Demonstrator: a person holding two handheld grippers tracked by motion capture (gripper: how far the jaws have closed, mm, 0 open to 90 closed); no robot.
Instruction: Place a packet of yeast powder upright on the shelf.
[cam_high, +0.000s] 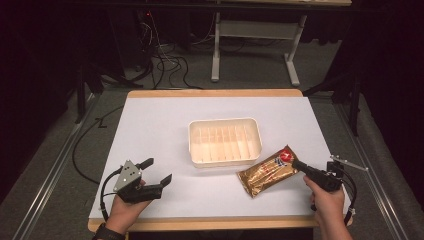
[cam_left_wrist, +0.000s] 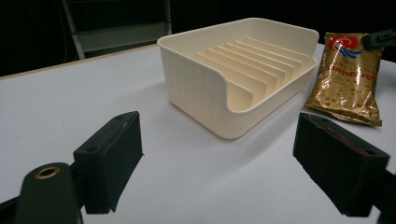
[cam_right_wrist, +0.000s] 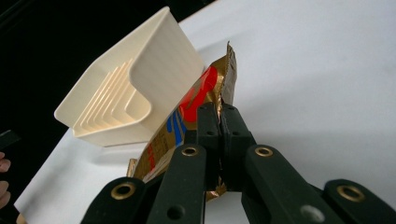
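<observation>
Clearly, the right gripper (cam_high: 300, 165) was closed on the gold packet (cam_high: 267, 171), its two black jaws pressed together over the packet's edge near the red end. In the right gripper view the jaws met with the crinkled foil (cam_right_wrist: 191, 100) caught between them. The packet lay on the white table (cam_high: 150, 130), just beside the near right corner of the cream tray (cam_high: 225, 123), which stood in the middle of the table and had thin ribs inside. The left gripper (cam_high: 159, 170) was held over the near left part of the table, well apart from the tray, with its jaws wide apart and nothing between them. In the left gripper view the tray (cam_left_wrist: 196, 79) and the packet (cam_left_wrist: 348, 79) were seen beyond its open jaws. Each gripper was held by a hand, the left hand (cam_high: 125, 207) and the right hand (cam_high: 327, 202).
</observation>
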